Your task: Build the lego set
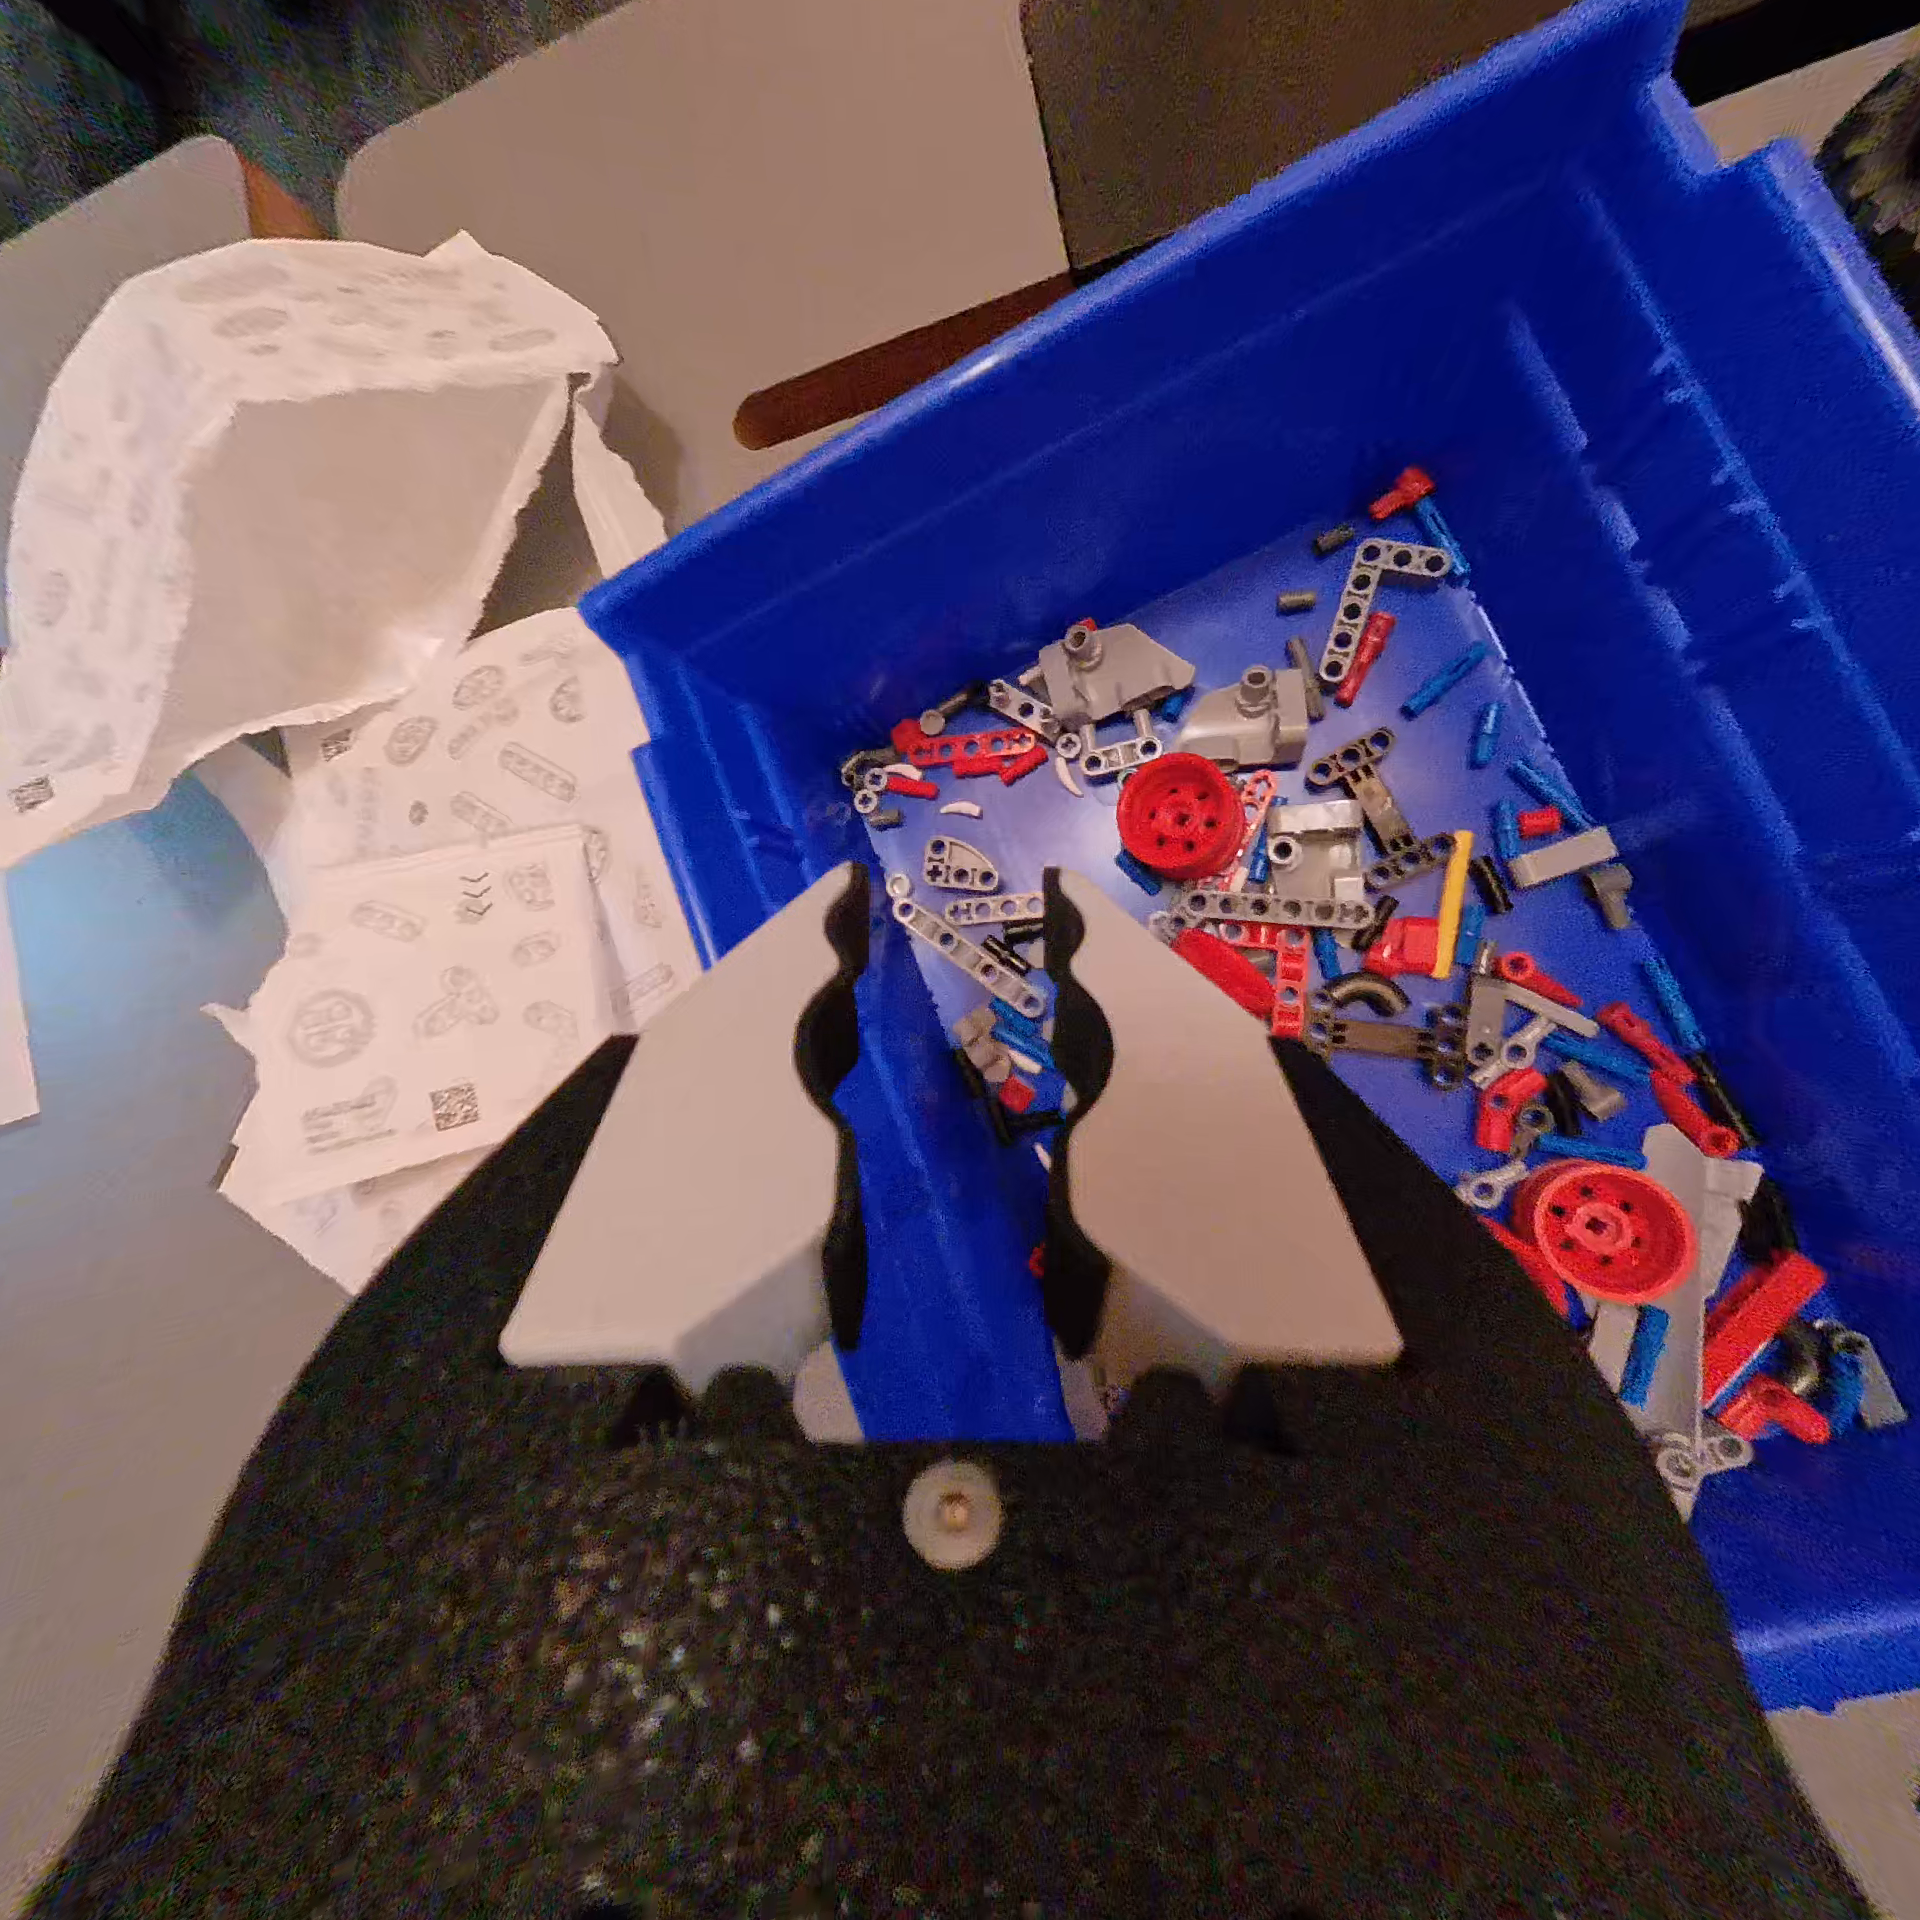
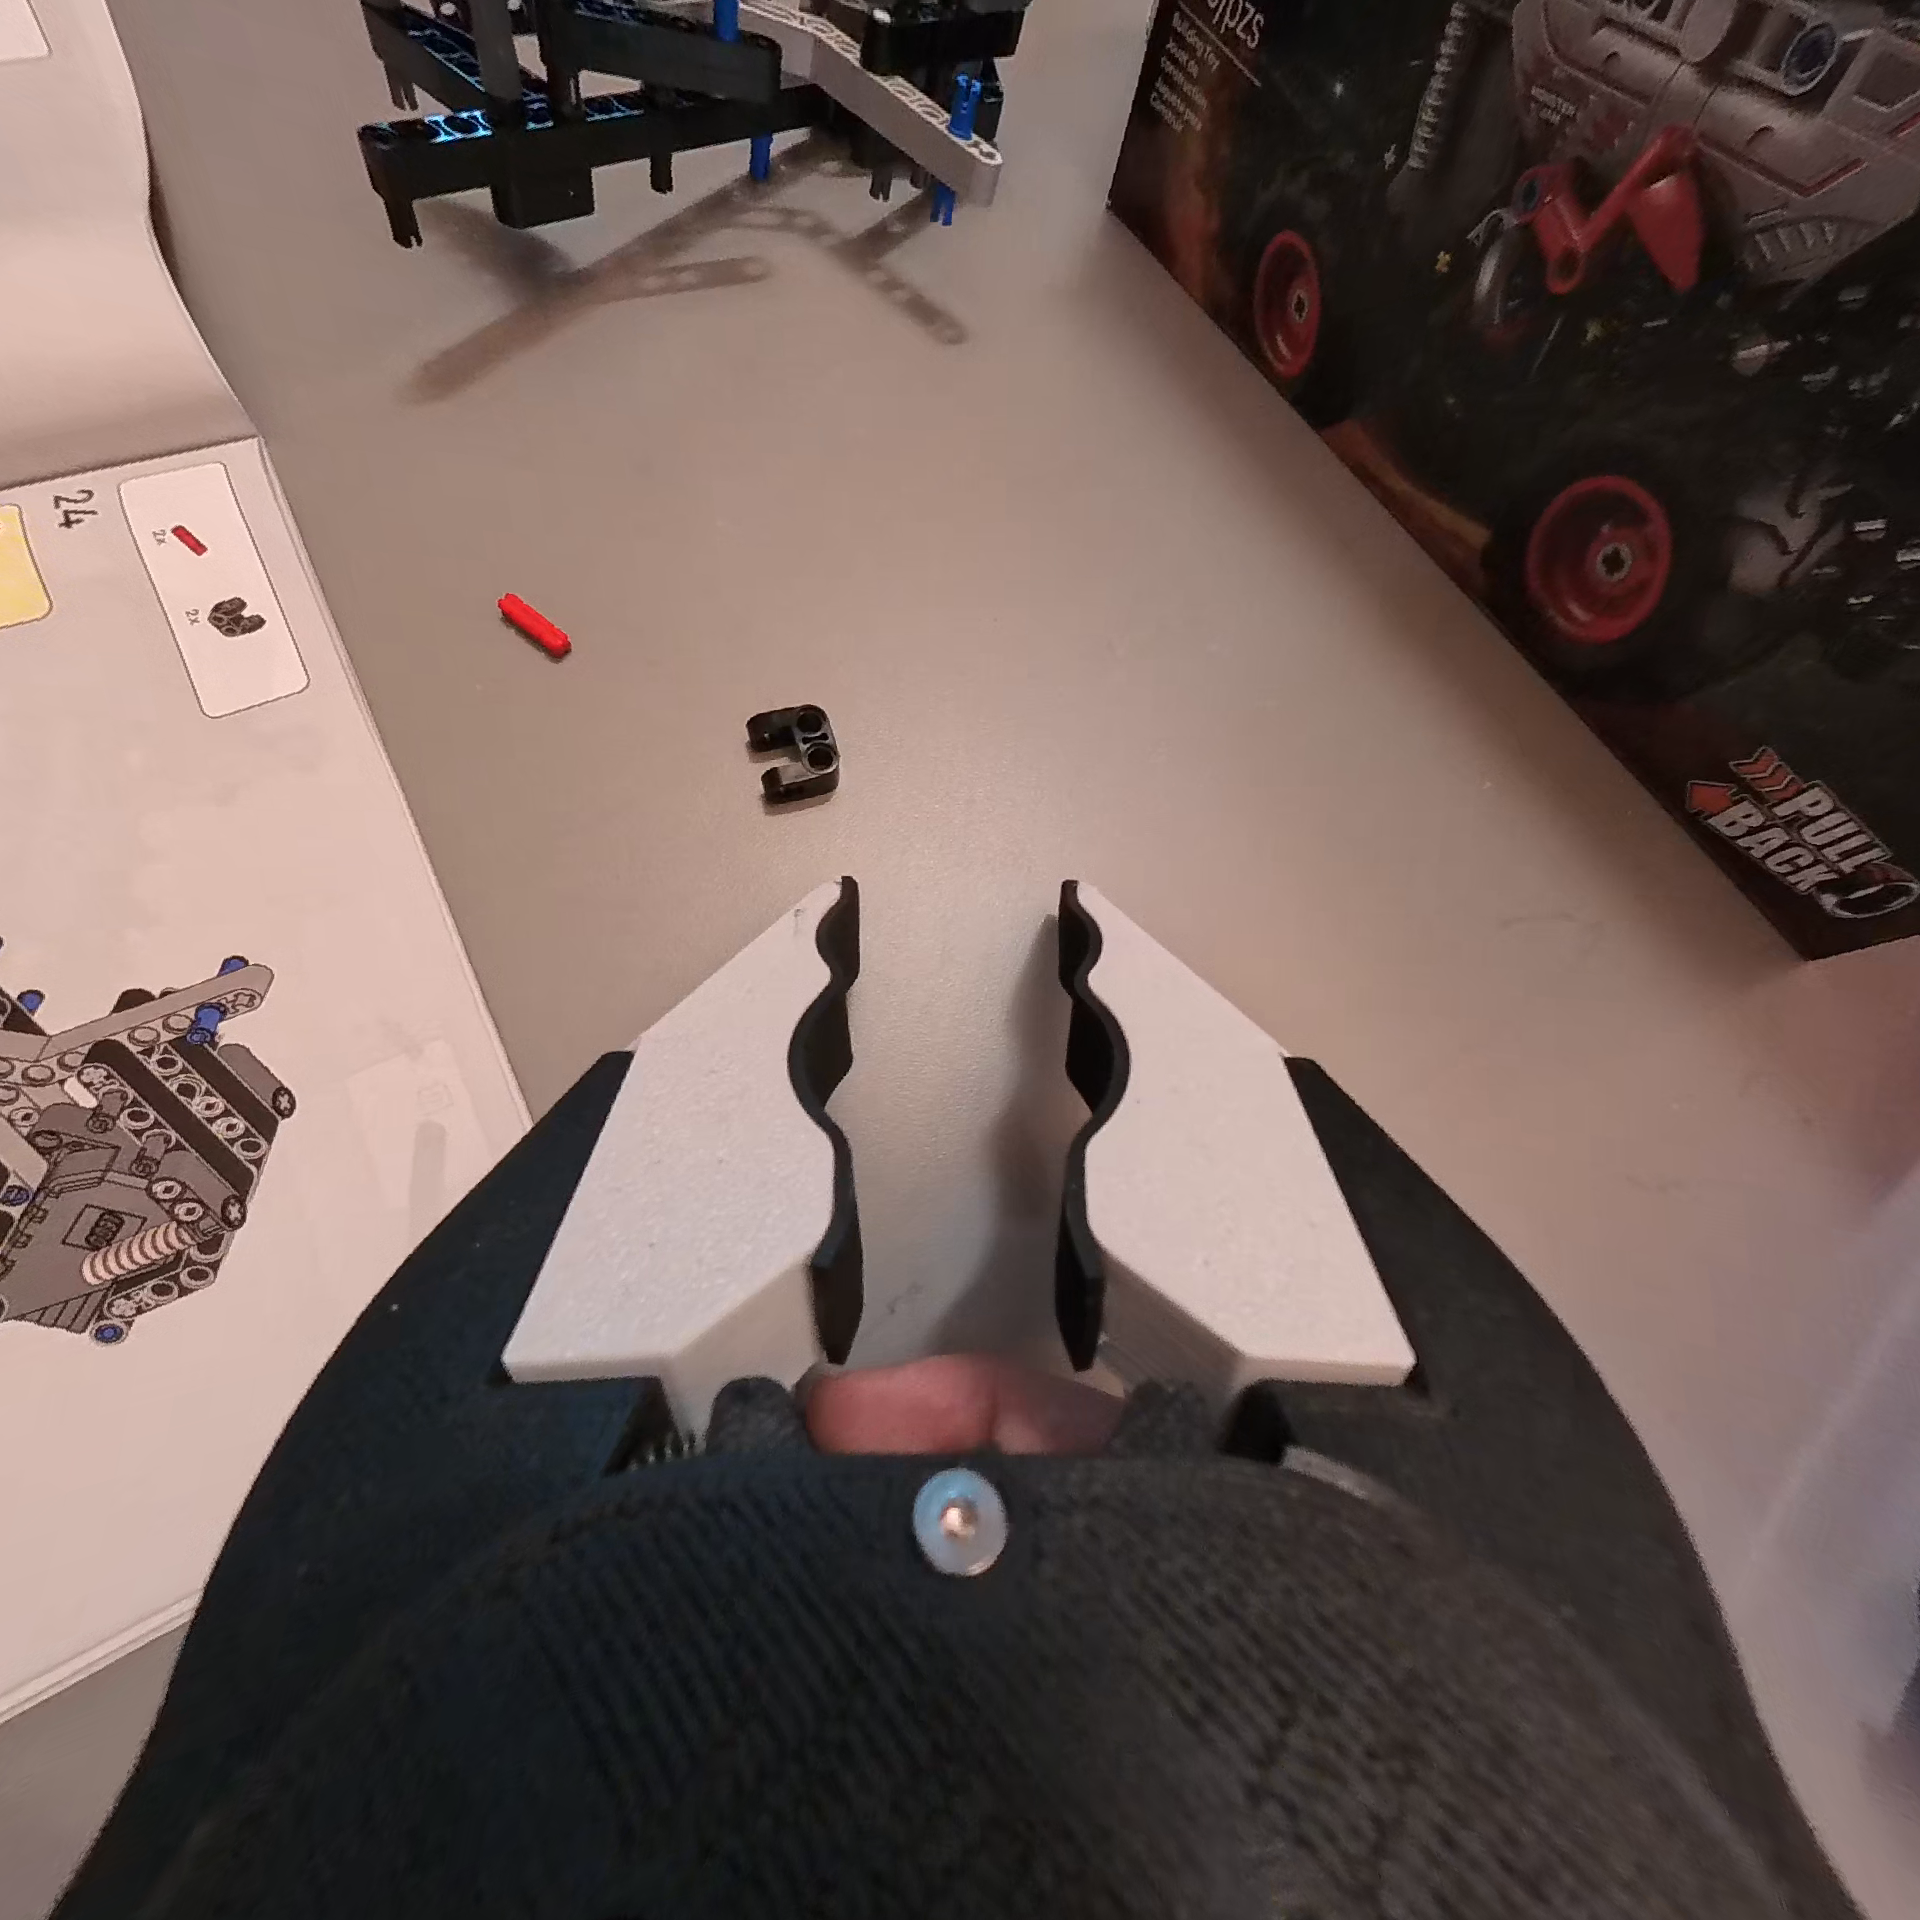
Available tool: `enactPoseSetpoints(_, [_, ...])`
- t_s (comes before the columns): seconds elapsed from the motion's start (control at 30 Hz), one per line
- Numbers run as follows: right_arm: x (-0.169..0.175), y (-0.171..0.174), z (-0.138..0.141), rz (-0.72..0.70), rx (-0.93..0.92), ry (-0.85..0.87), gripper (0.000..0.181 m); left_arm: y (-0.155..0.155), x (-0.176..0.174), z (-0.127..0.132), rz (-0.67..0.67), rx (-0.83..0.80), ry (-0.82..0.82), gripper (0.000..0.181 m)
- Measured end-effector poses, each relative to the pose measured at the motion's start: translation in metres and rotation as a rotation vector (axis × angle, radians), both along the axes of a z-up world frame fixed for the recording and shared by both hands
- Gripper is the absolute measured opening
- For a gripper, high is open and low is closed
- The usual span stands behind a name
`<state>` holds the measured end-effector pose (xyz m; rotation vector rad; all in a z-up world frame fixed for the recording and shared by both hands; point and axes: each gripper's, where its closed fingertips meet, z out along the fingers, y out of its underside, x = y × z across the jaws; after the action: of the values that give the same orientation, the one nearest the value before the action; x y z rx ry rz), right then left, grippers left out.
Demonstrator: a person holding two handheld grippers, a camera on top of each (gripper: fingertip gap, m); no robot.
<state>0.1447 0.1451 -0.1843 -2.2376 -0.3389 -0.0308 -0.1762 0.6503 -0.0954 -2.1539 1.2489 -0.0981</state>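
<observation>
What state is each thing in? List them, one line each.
left gripper: open, empty, over the bin's edge.
right gripper: open, empty, above the table.
blue bin: open-topped, holding loose pieces.
paper bags: torn open.
instruction booklet: lying open.
black connector: loose on the table.
red pin: loose on the table.
black frame: partly built.

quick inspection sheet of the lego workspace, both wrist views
surface: pale grey table, bare between the loose pieces.
job's things: blue bin of mixed red, grey, blue and black parts; red axle and black connector lying apart on the table; part-built black frame; open instruction booklet.
clutter: torn paper bags left of the bin.
grippers: left gripper open, empty, over the bin's near wall; right gripper open, empty, short of the connector.
cables: nothing seen.
surroundings: set's box at right; dark chair behind the bin.
</observation>
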Motion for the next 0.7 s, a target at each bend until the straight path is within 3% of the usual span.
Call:
enactPoseSetpoints(0.03, [0.000,0.000,0.000,0.000,0.001,-0.003,0.036,0.002,-0.002,0.004,0.014,0.018,-0.004,0.031])
enactPoseSetpoints(0.17, [0.000,0.000,0.000,-0.001,0.000,0.000,0.036,0.014,0.006,0.019,0.057,0.103,-0.096,0.033])
enactPoseSetpoints(0.27, [0.000,0.000,0.000,-0.003,-0.001,0.002,0.037,0.016,0.028,0.005,0.059,0.044,-0.194,0.031])
enactPoseSetpoints(0.43, [0.000,0.000,0.000,-0.003,0.002,-0.004,0.037,0.034,0.020,-0.046,0.215,-0.030,-0.053,0.026])
enactPoseSetpoints(0.7, [-0.001,0.000,0.000,0.007,0.008,-0.024,0.034,0.044,0.015,-0.079,0.242,0.016,0.208,0.026])
